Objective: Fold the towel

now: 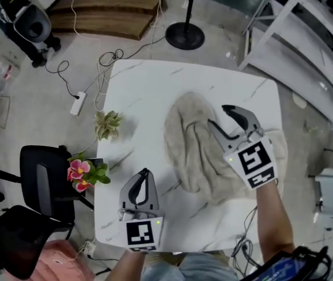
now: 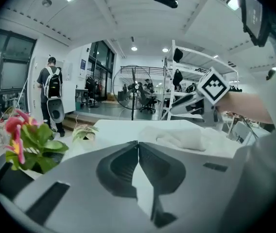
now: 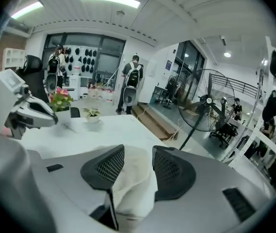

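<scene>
Table (image 1: 149, 92): white, marble-patterned top, seen from above in the head view.
Towel (image 1: 193, 151): beige, lying rumpled and bunched on the right half of the table; its right part reaches toward the table's right edge.
Right gripper (image 1: 217, 114): over the towel's middle, pointing away from the person and angled down.
Right fingers: spread apart. In the right gripper view a fold of towel (image 3: 133, 183) shows in the gap between them, and the pads do not pinch it.
Left gripper (image 1: 146, 171): over bare table near the front edge, left of the towel and apart from it.
Left fingers: pressed together tip to tip, with nothing between them, as the left gripper view shows (image 2: 138, 142).
Plant (image 1: 106, 124): small, green, at the table's left edge.
Flowers (image 1: 84, 171): pink and yellow, just off the table's left edge, near the left gripper.
Chair (image 1: 46, 183): black, on the floor left of the table.
Fan base (image 1: 184, 37): round, black, on the floor beyond the table's far edge.
</scene>
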Demonstrator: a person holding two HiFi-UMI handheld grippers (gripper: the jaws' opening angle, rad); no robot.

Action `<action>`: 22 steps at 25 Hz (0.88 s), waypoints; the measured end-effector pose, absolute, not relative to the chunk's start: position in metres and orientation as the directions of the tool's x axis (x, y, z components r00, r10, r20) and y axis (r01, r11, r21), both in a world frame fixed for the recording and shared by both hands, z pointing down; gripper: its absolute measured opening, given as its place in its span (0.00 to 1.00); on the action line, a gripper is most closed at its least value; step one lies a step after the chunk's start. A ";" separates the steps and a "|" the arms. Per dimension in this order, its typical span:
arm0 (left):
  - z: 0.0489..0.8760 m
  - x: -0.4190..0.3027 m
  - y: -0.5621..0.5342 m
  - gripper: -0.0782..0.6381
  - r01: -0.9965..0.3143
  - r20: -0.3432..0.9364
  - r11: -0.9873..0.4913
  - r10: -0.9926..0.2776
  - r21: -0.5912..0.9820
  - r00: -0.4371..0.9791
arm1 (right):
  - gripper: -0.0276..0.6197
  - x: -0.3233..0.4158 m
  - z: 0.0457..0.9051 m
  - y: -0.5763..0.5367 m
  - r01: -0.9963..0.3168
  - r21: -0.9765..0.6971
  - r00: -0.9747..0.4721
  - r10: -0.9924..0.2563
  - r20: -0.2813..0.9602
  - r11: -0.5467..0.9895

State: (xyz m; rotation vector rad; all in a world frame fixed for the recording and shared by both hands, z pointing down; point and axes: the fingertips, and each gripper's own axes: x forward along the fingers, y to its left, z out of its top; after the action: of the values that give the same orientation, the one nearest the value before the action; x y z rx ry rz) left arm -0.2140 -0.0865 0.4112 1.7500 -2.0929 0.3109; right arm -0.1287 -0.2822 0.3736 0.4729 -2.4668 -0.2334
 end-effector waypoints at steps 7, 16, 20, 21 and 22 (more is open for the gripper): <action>0.464 -0.190 -0.124 0.20 -0.963 0.534 0.161 -0.845 0.217 -0.021 | 0.31 -0.068 0.340 -0.249 -0.318 0.304 -0.773 -0.431 0.465 0.898; 0.503 -0.183 -0.143 0.38 -0.956 0.696 0.201 -0.718 0.214 0.004 | 0.29 0.008 0.344 -0.250 -0.436 0.284 -0.705 -0.520 0.483 0.854; 0.509 -0.191 -0.143 0.27 -0.964 0.736 0.235 -0.674 0.125 -0.069 | 0.28 0.030 0.348 -0.248 -0.463 0.270 -0.691 -0.534 0.488 0.844; 0.509 -0.192 -0.144 0.23 -0.968 0.739 0.227 -0.669 0.103 -0.079 | 0.28 0.035 0.349 -0.247 -0.464 0.268 -0.689 -0.534 0.490 0.845; 0.509 -0.192 -0.145 0.19 -0.973 0.741 0.215 -0.667 0.089 -0.079 | 0.28 0.039 0.350 -0.247 -0.463 0.265 -0.689 -0.532 0.492 0.846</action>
State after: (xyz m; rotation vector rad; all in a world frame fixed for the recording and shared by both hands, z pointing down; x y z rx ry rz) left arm -0.1917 -0.1449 0.5093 1.5220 -1.8189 0.5800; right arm 0.0388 -0.2467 0.3503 0.7249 -2.4512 -0.1606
